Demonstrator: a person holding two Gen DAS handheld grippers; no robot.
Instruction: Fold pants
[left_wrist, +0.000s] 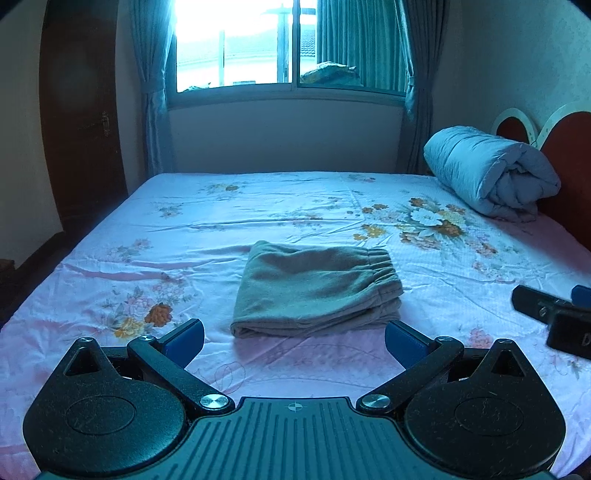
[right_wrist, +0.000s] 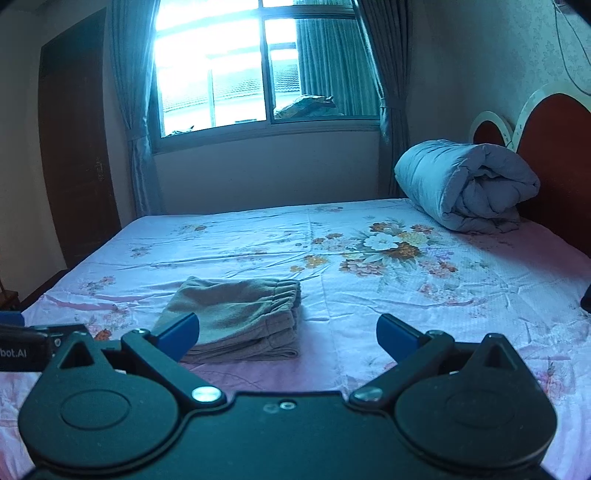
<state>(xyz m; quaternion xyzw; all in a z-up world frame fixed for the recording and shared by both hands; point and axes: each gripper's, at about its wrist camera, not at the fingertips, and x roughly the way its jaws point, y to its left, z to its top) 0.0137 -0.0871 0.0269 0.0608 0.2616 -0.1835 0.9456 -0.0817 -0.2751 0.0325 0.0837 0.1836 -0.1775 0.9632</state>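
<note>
Grey-brown pants (left_wrist: 317, 291) lie folded into a compact stack on the bed, elastic waistband on the right side; they also show in the right wrist view (right_wrist: 240, 317). My left gripper (left_wrist: 294, 338) is open and empty, held just short of the stack's near edge. My right gripper (right_wrist: 288, 332) is open and empty, to the right of the stack and a little back from it. The right gripper shows at the right edge of the left wrist view (left_wrist: 557, 314). The left gripper shows at the left edge of the right wrist view (right_wrist: 29, 339).
The bed has a pink floral sheet (left_wrist: 184, 236). A rolled grey-blue duvet (left_wrist: 491, 170) lies at the far right by a red headboard (left_wrist: 569, 147). A curtained window (left_wrist: 243, 44) is behind the bed and a dark wooden door (left_wrist: 77, 122) on the left.
</note>
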